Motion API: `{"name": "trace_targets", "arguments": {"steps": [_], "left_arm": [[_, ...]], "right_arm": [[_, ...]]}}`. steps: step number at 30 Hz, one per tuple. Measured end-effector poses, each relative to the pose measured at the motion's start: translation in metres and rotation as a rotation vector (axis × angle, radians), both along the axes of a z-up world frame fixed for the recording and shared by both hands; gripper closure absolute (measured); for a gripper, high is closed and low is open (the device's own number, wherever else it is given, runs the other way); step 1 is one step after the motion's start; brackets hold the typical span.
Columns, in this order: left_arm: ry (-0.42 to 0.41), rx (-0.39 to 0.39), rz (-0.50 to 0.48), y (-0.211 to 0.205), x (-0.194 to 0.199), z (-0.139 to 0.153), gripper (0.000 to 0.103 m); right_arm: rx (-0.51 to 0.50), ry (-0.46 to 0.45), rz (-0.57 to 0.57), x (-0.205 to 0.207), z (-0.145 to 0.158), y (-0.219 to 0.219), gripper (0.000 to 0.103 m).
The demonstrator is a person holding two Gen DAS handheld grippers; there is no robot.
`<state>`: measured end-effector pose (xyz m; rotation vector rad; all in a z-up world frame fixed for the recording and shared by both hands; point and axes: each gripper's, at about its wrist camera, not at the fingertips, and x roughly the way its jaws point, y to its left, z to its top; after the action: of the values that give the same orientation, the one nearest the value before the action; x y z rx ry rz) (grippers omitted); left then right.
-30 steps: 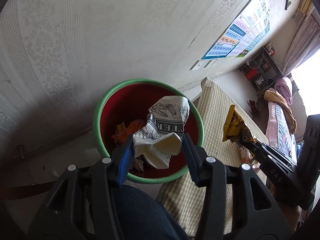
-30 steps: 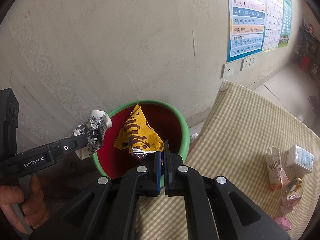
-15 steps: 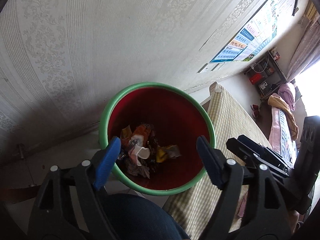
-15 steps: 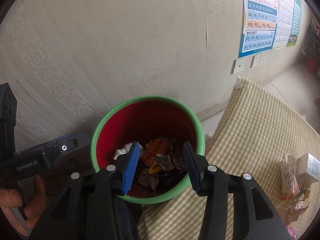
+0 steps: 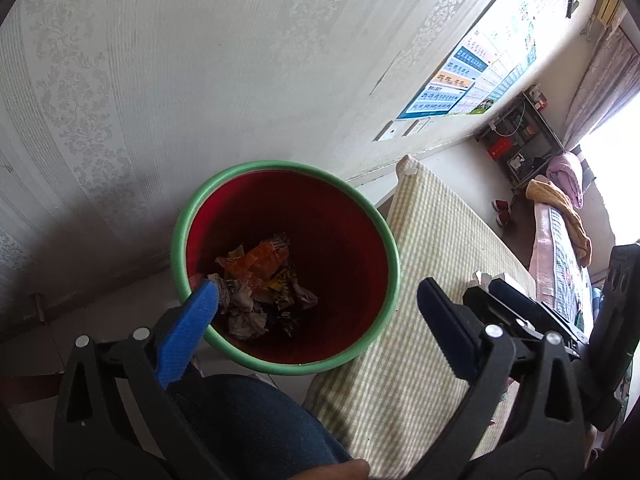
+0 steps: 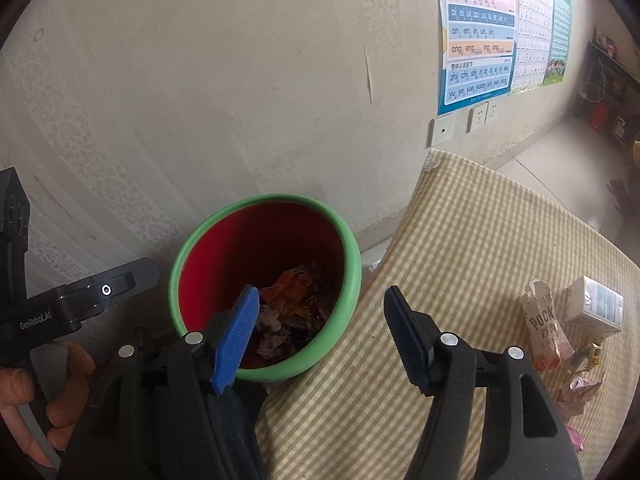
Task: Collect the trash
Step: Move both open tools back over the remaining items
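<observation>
A red bin with a green rim [image 5: 384, 236] [image 6: 354, 268] stands on the floor between the wall and the checked table. Crumpled paper and wrappers [image 5: 260, 280] [image 6: 292, 308] lie at its bottom. My left gripper [image 5: 316, 300] hangs over the bin's near edge, its jaws still opening with nothing between them. My right gripper [image 6: 320, 300] hovers over the bin's right rim and the table edge; its jaws are opening too and hold nothing. On the table's right lie a Pocky box [image 6: 546, 332], a white carton [image 6: 596, 306] and small wrappers [image 6: 580, 388].
The yellow checked table [image 6: 480, 248] runs to the right of the bin. A patterned wall with posters [image 6: 476, 36] and sockets is just behind. A person's leg in dark jeans [image 5: 248, 428] is under the grippers. A hand [image 6: 36, 396] holds the left tool.
The left gripper let go of the crumpled newspaper and the right gripper released the yellow wrapper; both dropped into the bin. Both pairs of jaws have spread wide.
</observation>
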<state>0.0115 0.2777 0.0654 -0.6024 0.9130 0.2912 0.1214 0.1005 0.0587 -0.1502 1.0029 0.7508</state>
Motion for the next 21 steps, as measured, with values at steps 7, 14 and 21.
{"name": "trace_targets", "arguments": {"steps": [7, 14, 21], "left_arm": [[-0.017, 0.01, -0.076, -0.045, 0.003, 0.011, 0.006], [-0.03, 0.022, -0.16, -0.09, 0.01, 0.019, 0.006], [-0.03, 0.035, -0.224, -0.124, 0.021, 0.022, 0.006]], "right_arm": [[0.008, -0.013, -0.068, -0.009, 0.009, -0.045, 0.038], [0.013, -0.022, -0.155, -0.014, 0.016, -0.097, 0.037], [0.016, -0.035, -0.227, -0.016, 0.021, -0.143, 0.037]]}}
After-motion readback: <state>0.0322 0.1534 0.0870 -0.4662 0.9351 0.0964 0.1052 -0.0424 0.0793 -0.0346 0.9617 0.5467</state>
